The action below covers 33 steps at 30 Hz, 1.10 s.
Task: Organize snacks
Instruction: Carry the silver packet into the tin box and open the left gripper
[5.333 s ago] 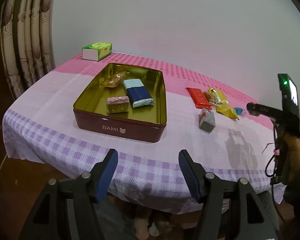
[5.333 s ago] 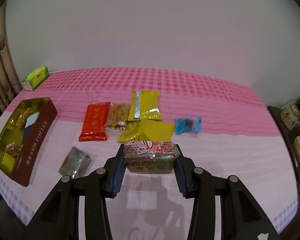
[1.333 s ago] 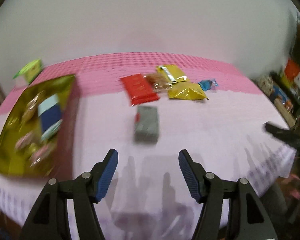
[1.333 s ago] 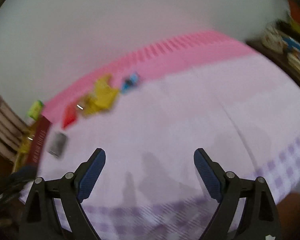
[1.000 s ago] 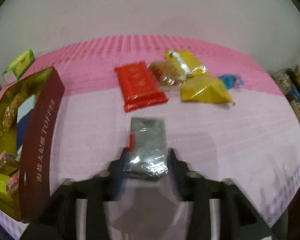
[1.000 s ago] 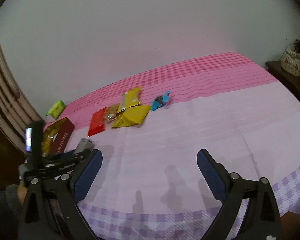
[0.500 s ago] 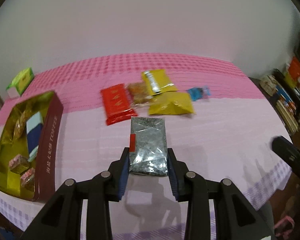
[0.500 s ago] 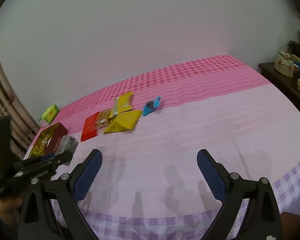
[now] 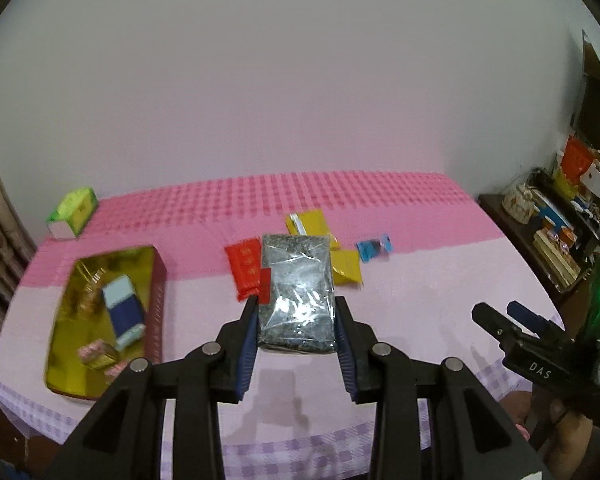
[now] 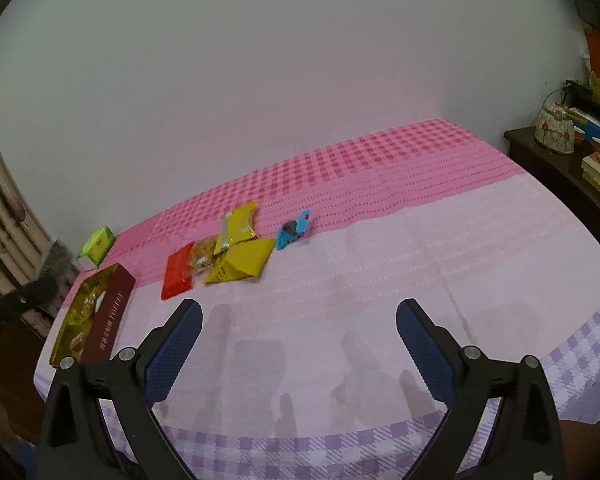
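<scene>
Pink checked tablecloth [image 9: 420, 280] under white wall. Left view: left gripper [image 9: 296, 336] clenched on silver snack pack [image 9: 296, 300], lifted above cloth; gold tin [image 9: 156, 304] at left holds sweets. Right view: right gripper [image 10: 296, 344] spread wide, holding nothing; red packet [image 10: 177, 276], yellow packets [image 10: 240, 258] near tin.

I see a silver-grey packet [image 9: 296, 292] with a red tab, a gold tin [image 9: 156, 304] with dark red walls, and a pink and lilac checked tablecloth [image 9: 420, 264].
</scene>
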Each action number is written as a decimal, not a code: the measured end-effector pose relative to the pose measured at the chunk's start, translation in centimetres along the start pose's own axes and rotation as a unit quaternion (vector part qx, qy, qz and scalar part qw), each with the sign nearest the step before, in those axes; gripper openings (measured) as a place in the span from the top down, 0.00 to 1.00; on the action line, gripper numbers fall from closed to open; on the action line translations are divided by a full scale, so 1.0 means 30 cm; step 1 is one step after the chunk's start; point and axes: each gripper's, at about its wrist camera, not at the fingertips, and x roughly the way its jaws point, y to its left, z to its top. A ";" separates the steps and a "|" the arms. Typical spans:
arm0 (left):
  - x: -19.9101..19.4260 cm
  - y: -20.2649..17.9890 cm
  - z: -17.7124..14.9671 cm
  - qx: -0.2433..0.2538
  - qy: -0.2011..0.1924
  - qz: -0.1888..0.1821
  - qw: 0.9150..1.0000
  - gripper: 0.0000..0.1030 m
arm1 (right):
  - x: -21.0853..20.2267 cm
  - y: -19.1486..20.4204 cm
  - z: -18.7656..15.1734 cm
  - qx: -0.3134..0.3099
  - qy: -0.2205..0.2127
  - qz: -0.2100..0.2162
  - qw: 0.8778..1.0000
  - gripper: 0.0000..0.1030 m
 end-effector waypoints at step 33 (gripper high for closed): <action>-0.262 0.614 -0.176 -0.156 -0.020 0.130 0.979 0.66 | -0.028 0.017 0.004 0.004 -0.007 0.008 1.000 0.03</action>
